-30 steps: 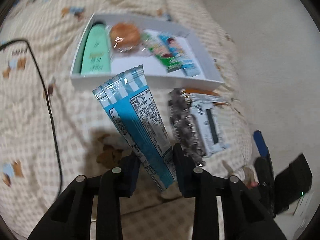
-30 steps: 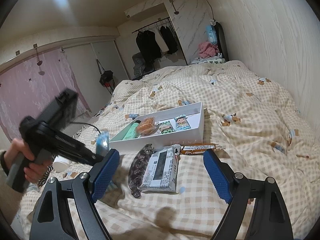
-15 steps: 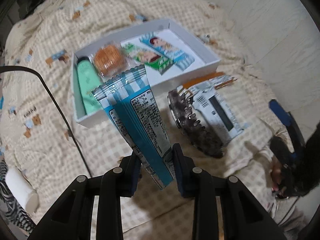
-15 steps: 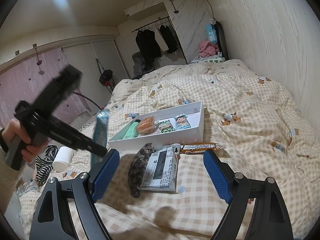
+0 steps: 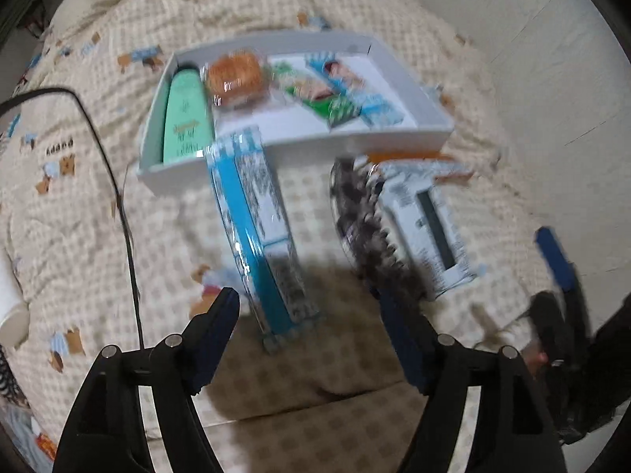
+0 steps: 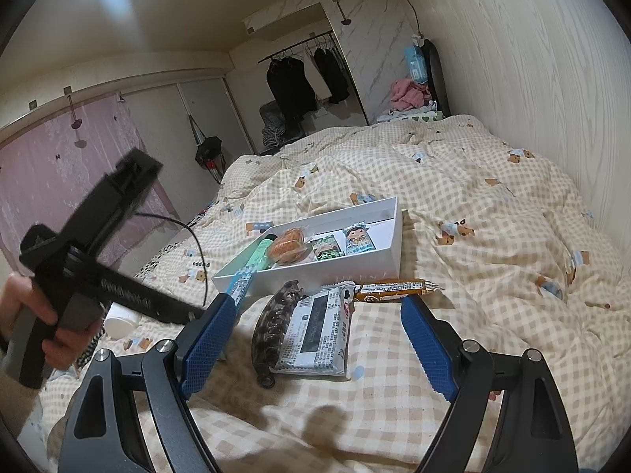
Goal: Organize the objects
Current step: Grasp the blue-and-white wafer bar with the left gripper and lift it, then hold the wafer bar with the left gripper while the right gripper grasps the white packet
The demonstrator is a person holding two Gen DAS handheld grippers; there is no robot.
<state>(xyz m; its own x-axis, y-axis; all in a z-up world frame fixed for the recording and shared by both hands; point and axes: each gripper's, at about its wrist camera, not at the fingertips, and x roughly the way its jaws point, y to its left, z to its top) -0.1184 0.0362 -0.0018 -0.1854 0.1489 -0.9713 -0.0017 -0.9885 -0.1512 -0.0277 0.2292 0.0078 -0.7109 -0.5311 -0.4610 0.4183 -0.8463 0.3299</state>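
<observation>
Opening left jaws free blue packet (image 5: pixel 256 236) beside tray (image 5: pixel 299 148) edge; right jaws wide, empty.

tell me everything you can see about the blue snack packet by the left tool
The blue snack packet is a long, glossy plastic wrapper, bright blue with a white printed label and striped crimped ends. It stands tilted between the opening jaws of the left tool, neither pad pressing it, its far end at the white tray's front wall. Motion-blurred.
</observation>
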